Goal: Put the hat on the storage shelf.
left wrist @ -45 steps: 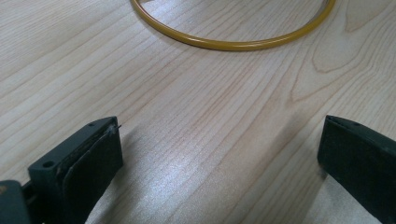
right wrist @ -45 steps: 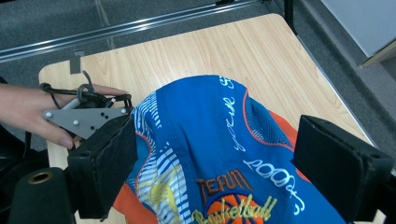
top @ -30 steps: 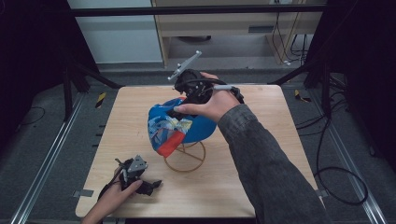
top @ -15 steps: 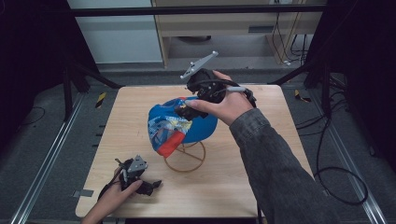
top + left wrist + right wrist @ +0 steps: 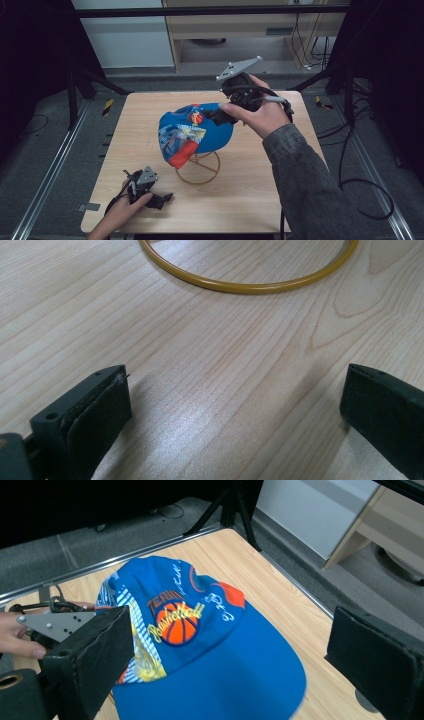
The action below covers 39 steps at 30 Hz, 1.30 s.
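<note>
Blue baseball cap (image 5: 197, 134), printed with an orange basketball emblem and white lettering, orange underside to the brim. It sits on top of a yellow wire stand (image 5: 198, 168) near the middle of the light wooden table (image 5: 250, 190), brim hanging toward your side.

Your right gripper (image 5: 216, 116): held above the table at the cap's far right edge, grey three-cornered plate on top. Jaws spread wide, with the cap's crown seen between them in the right gripper view; nothing pinched.

Your left gripper (image 5: 162, 199): resting low at the table's near left corner, well apart from the cap. Jaws spread wide over bare wood, gripping nothing. The stand's yellow base ring (image 5: 250, 282) lies just beyond them.
</note>
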Motion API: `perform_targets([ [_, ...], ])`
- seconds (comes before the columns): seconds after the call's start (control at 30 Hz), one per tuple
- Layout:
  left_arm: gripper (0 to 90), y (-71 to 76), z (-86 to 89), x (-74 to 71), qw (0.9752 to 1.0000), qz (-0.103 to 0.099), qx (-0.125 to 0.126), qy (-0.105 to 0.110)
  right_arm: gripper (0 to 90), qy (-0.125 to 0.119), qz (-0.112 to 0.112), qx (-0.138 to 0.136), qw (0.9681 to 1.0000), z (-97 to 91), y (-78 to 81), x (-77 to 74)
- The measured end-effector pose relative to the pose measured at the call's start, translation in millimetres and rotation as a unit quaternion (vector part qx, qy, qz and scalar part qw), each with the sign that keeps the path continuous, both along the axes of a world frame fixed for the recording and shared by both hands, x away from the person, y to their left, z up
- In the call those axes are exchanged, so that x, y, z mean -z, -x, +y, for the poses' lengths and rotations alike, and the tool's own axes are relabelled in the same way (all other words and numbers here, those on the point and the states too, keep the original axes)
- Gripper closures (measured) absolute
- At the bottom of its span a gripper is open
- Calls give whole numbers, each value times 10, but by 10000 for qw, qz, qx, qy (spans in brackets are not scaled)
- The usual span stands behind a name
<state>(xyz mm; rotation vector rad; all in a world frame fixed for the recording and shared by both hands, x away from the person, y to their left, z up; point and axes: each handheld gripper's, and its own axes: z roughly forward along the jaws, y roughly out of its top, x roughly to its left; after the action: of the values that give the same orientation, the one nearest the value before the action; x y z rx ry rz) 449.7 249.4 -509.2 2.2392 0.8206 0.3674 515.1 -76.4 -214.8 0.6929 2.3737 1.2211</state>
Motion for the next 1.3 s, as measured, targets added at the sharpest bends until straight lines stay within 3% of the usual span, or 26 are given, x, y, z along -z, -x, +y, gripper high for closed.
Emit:
perform_targets([
  [0.63,0,1,0,0,10000,3,-1,-1,39,-61,-16,419,9991,-474,62,26],
  [0.93,0,2,-1,0,10000,3,-6,-2,39,-143,-99,700,9974,-706,119,44],
  [1.3,0,3,-1,0,10000,3,-9,-2,40,-188,-17,975,9951,-937,156,121],
])
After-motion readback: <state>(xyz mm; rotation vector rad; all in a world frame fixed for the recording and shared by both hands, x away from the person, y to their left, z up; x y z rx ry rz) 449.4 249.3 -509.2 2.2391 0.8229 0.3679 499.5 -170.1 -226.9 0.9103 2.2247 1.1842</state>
